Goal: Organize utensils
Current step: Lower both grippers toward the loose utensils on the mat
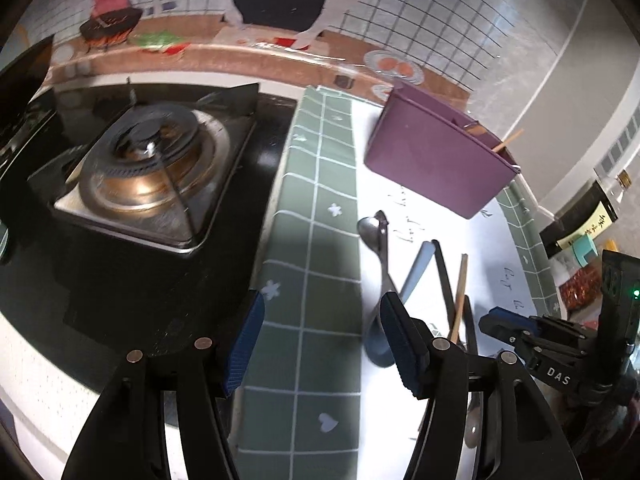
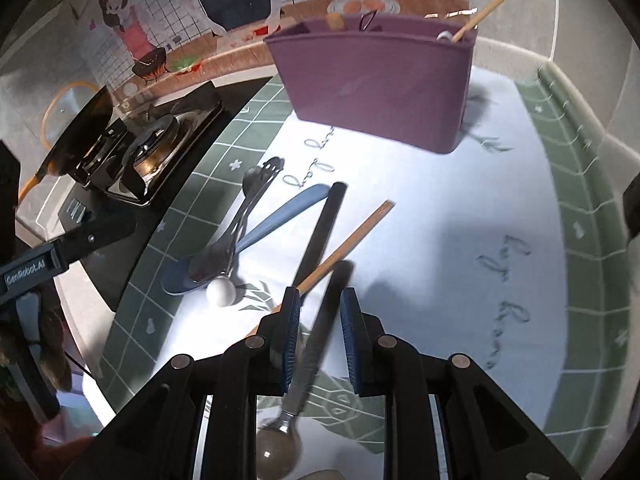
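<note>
This is a home kitchen. At the left of the left wrist view a steel gas burner sits in a black glass hob. Behind it, along the top, the tiled wall carries a cartoon cooking sticker. At the right lies a green checked mat.

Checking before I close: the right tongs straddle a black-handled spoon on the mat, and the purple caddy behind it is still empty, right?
Not quite. The right tongs do straddle the black-handled spoon, but the purple caddy is not empty: the right wrist view shows a wooden stick and other items poking out of it.
</note>
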Demonstrator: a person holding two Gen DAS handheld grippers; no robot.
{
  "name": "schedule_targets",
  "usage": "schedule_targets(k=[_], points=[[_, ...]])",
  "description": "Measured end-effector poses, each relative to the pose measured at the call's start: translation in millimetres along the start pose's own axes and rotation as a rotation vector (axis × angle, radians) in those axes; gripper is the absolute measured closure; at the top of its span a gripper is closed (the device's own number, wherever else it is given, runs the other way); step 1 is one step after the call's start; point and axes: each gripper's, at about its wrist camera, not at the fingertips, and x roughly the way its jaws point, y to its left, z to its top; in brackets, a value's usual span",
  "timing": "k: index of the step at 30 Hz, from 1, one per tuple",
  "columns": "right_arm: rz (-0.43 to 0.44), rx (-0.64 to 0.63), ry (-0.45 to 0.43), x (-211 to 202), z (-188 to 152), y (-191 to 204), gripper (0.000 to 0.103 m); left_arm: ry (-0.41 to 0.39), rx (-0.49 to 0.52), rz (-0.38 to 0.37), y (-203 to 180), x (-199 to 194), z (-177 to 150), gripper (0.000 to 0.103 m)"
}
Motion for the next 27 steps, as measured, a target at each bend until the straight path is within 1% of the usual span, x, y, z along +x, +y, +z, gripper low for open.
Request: schedule_targets(k=[6,11,16,20,25,27], points=[[-0.020,0.032,0.022,12,3,5,0.083,0.022,-0.027,-0.004,6,-1,-7,0.042],[-0.040,0.054,0.024,9,1,4,0.083,0.031,-0.041,-0.033,5,-4,-11,0.042],[-0.049,0.064,0.016,8,0,1,0.083,0.057,-0.025,-0.043,0,2,-14,0.042],[-0.055,0.038,0.014,10,1,6,0.083,0.059,0.002,-0.070,-10,6,-13,0.042],[-0.045,0.024,0.031,14,-1,8,0.083,0.040,0.049,-0.067,-24,8,-12,0.042],[-0.033,0.032,0.031,16,-1,6,0.083,0.030,0.084,-0.063,-31,8,-14,0.041]])
